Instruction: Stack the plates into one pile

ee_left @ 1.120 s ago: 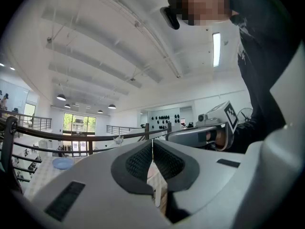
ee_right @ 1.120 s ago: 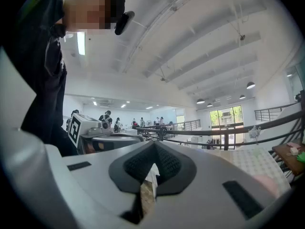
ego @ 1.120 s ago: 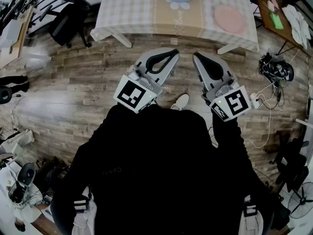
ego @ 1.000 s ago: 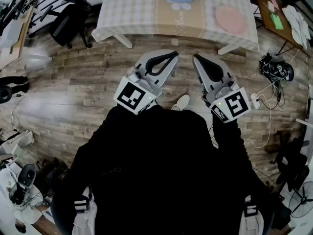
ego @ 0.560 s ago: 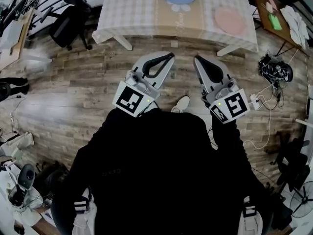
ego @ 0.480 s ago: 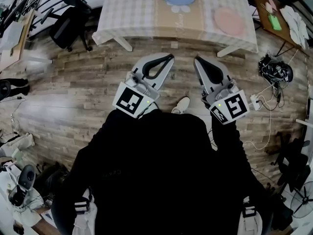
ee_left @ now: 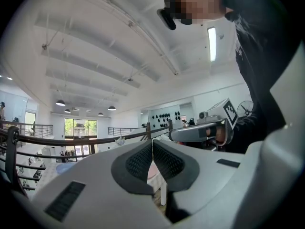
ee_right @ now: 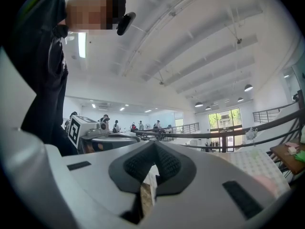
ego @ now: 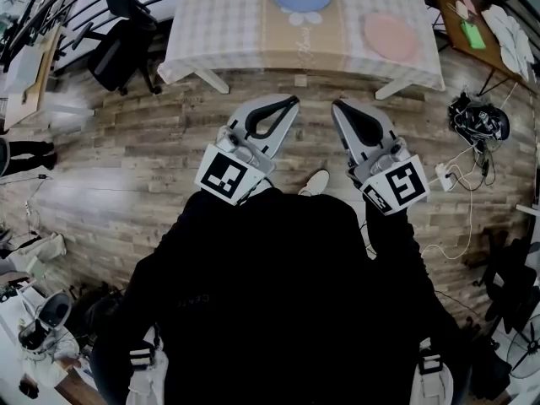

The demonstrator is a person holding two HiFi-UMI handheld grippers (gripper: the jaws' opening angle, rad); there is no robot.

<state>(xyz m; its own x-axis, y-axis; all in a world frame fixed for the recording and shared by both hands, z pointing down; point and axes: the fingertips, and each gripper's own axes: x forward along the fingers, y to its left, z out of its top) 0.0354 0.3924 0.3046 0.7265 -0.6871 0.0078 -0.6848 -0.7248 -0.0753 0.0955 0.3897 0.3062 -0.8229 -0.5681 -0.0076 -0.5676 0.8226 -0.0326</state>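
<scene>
A grey-brown wood-plank floor (ego: 110,150) fills the downward view. At its far edge stands a table (ego: 219,24) under a pale checked cloth, on white legs. A black office chair (ego: 118,45) sits left of it and a wooden side table (ego: 460,11) stands to its right. White cables (ego: 468,209) trail over the floor at the right. Seen level, a white beamed ceiling (ee_left: 95,56) carries a lit strip light (ee_left: 211,43) and round pendant lamps (ee_left: 60,103). A dark railing (ee_left: 71,140) runs before tall bright windows (ee_left: 80,128)

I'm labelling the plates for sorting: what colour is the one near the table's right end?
The plate is pink; it shows best in the head view.
</scene>
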